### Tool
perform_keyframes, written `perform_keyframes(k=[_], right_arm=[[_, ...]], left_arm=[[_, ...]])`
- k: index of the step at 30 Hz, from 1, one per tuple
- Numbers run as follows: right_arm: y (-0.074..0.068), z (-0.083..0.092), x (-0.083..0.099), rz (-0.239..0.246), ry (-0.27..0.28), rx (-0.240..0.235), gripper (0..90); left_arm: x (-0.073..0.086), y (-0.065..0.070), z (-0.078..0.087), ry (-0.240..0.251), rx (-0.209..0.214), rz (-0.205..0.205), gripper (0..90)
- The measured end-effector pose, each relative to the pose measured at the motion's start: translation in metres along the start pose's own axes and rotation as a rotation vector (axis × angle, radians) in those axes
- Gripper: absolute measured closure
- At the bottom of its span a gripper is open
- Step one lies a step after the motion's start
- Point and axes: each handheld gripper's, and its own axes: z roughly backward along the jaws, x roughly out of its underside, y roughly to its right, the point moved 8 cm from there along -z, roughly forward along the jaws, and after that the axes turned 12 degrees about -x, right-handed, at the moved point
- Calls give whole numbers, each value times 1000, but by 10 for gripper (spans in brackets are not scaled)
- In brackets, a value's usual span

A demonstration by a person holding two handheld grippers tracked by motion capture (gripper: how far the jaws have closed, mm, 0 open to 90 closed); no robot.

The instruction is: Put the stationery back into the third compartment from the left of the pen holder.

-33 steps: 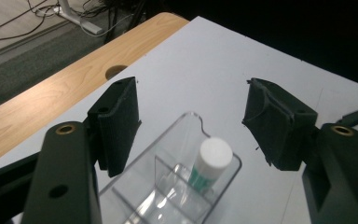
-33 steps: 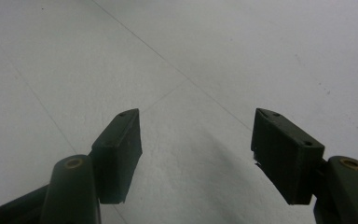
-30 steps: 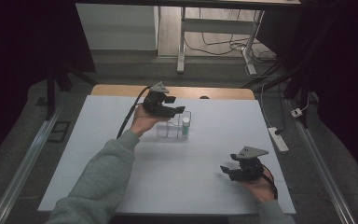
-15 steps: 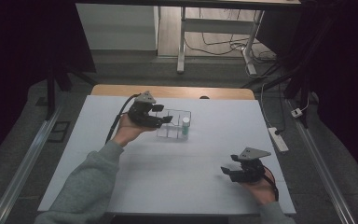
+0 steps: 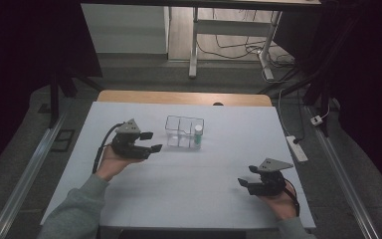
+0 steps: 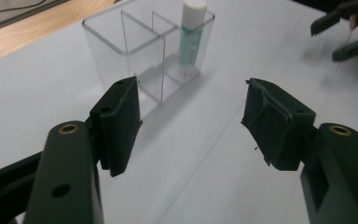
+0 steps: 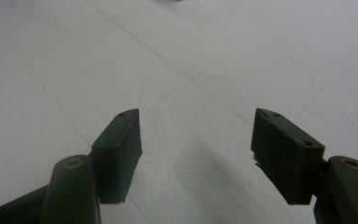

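A: How are the hands set?
B: The left hand-held gripper sits toward the counter's left edge, its forearm in a grey sleeve rising from the near-left corner; jaws spread wide, holding nothing. The right hand-held gripper rests low by the near-right corner, jaws likewise wide apart and empty.

A: And the container?
B: A clear plastic divided organiser stands toward the far edge, near the middle, just right of the left hand-held gripper but apart from it. A white-capped tube with a green label stands upright in its right-hand compartment.

A: Room to move?
B: The white counter lies bare between the two hands and across its near half. It is smooth and matte with faint seam lines; a wooden strip shows along the far edge
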Motion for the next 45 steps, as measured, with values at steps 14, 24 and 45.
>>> perform_keyframes(k=[14,24,45], right_arm=[[2,3,2,-6,2,10,335],[4,5,2,-7,8,19,335],[3,6,2,-3,8,21,335]], left_arm=[[56,2,30,-25,-28,25,349],[94,-2,40,-61,-56,53,348],[106,-7,43,-68,-77,46,345]])
